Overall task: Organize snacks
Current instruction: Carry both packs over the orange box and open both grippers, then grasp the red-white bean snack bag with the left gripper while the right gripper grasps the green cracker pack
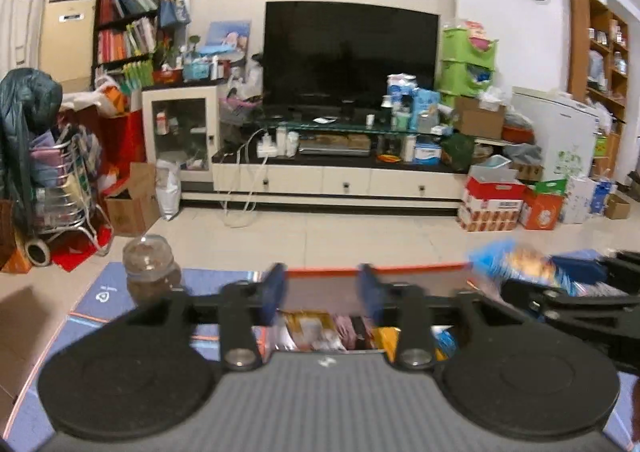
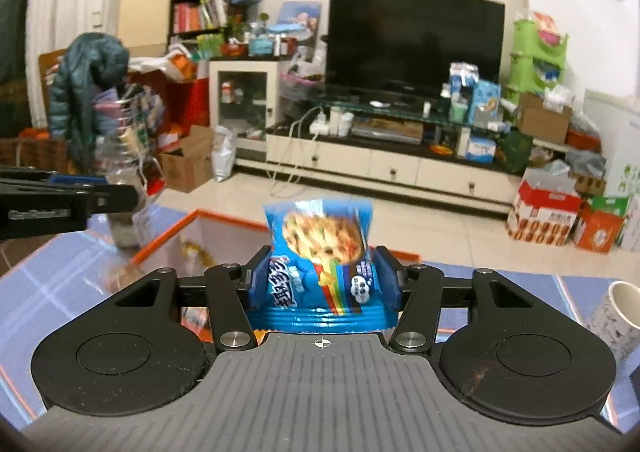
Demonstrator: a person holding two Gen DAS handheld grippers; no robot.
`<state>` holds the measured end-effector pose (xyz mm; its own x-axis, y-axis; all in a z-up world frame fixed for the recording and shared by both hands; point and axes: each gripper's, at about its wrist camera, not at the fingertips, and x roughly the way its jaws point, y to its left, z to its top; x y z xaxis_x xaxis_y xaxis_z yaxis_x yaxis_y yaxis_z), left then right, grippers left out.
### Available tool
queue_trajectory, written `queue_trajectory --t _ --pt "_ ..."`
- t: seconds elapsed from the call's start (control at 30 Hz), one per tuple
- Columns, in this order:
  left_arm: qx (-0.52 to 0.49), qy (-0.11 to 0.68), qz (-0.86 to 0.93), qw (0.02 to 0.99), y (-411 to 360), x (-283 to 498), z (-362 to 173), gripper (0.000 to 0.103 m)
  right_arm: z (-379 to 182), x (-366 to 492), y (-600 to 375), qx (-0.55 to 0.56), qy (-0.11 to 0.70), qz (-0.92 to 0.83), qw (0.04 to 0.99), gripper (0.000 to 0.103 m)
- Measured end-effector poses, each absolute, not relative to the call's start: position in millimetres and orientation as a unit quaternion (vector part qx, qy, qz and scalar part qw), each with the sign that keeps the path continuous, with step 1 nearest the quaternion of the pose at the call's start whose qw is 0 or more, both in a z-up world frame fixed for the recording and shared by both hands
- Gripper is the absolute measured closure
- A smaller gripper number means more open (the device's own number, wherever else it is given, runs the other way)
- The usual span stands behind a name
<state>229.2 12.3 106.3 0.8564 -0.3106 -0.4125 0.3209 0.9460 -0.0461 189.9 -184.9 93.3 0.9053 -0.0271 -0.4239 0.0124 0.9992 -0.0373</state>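
Note:
My right gripper (image 2: 323, 280) is shut on a blue cookie packet (image 2: 320, 252), which stands upright between the blue pads above the table. The left wrist view shows the same packet (image 1: 516, 264) at the right, held by the right gripper (image 1: 576, 272). My left gripper (image 1: 322, 288) is open with nothing between its fingers. It hovers over an orange-rimmed box (image 1: 320, 272) with several snack packets (image 1: 316, 332) lying inside. In the right wrist view the left gripper (image 2: 100, 193) reaches in from the left beside the box rim (image 2: 168, 236).
A lidded clear jar (image 1: 150, 272) with brown contents stands left of the box on the blue table mat (image 1: 100, 292). A white patterned cup (image 2: 616, 312) sits at the table's right. Beyond the table are a tiled floor, a TV stand and cardboard boxes.

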Motion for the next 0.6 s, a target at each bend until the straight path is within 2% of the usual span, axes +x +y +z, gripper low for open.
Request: queue_trajectory --t 0.07,0.1,0.17,0.3,0.43,0.6 --pt "-0.006 0.228 -0.168 0.959 17.9 229.6 109.0 0.050 100.5 189.4 -189.1 0.007 0.225 -0.005 0.974 0.052" --pt "-0.009 0.225 -0.172 0.959 22.8 221.3 109.2 0.049 103.5 177.7 -190.5 0.016 0.221 -0.005 0.975 0.042" --pt "-0.006 0.219 -0.171 0.961 33.7 198.8 102.9 0.046 99.0 144.0 -189.9 0.030 0.223 -0.015 0.974 0.030" --pt "-0.027 0.251 -0.168 0.953 56.5 165.4 73.3 0.043 50.6 65.2 -178.8 0.117 0.277 -0.025 0.953 0.031" --pt "-0.066 0.305 -0.140 0.940 80.2 150.7 45.4 0.043 -3.6 16.7 -145.9 0.144 0.331 -0.051 0.931 0.034" --pt "-0.070 0.317 -0.139 0.936 95.0 144.0 32.6 0.041 -31.0 1.6 -113.2 0.136 0.326 -0.096 0.931 0.033"
